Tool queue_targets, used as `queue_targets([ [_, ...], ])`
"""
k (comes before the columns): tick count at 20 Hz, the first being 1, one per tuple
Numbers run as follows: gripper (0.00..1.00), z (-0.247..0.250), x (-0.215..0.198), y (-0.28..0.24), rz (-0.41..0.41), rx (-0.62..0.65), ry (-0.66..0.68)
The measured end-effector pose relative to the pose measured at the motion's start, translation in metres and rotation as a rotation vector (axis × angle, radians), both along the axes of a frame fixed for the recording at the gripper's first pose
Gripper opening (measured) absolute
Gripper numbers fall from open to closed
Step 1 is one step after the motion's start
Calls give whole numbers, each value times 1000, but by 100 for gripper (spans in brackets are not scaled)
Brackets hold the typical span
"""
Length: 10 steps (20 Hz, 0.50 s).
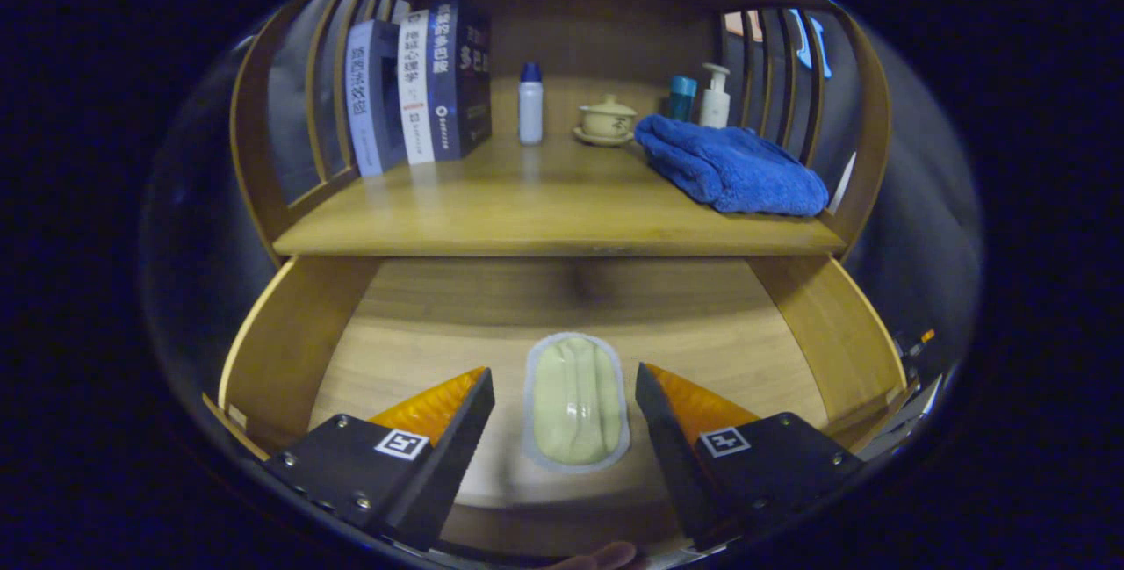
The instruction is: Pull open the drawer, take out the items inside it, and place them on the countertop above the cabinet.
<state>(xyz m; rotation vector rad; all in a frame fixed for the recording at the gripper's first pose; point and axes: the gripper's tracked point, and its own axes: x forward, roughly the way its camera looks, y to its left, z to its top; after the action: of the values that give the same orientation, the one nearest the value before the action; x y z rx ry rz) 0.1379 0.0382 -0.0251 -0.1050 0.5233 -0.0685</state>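
Gripper (565, 386): fingers spread wide, holding nothing. A pale green sealed packet (576, 401) lies flat between the two fingers; a gap shows on each side, so neither finger touches it.

Drawer (290, 350): pulled out, wooden, side walls visible left and right. The packet rests on the drawer floor, near the front edge and roughly centred between the side walls. Nothing else is seen on the drawer floor; its back part is in shadow under the countertop.

Countertop (527, 210): wooden, directly above the drawer, with slatted rails at both sides.
- Back left corner: a row of upright books (417, 82) against the left rail.
- Back edge, middle: a white bottle with a blue cap (530, 103); to its right, a lidded cup on a saucer (607, 119).
- Back right corner: a teal container (681, 97) and a white pump bottle (716, 96), side by side.
- Right edge: a folded blue towel (733, 168), in front of those two bottles.
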Motion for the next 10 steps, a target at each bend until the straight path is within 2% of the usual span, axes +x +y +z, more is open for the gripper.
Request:
queue_targets([
  [2, 96, -4, 5, -5, -16, 11, 47],
  [6, 58, -29, 19, -7, -54, 75, 136],
  [8, 38, -23, 18, -8, -50, 59, 107],
  [10, 38, -7, 16, -10, -63, 35, 52],
])
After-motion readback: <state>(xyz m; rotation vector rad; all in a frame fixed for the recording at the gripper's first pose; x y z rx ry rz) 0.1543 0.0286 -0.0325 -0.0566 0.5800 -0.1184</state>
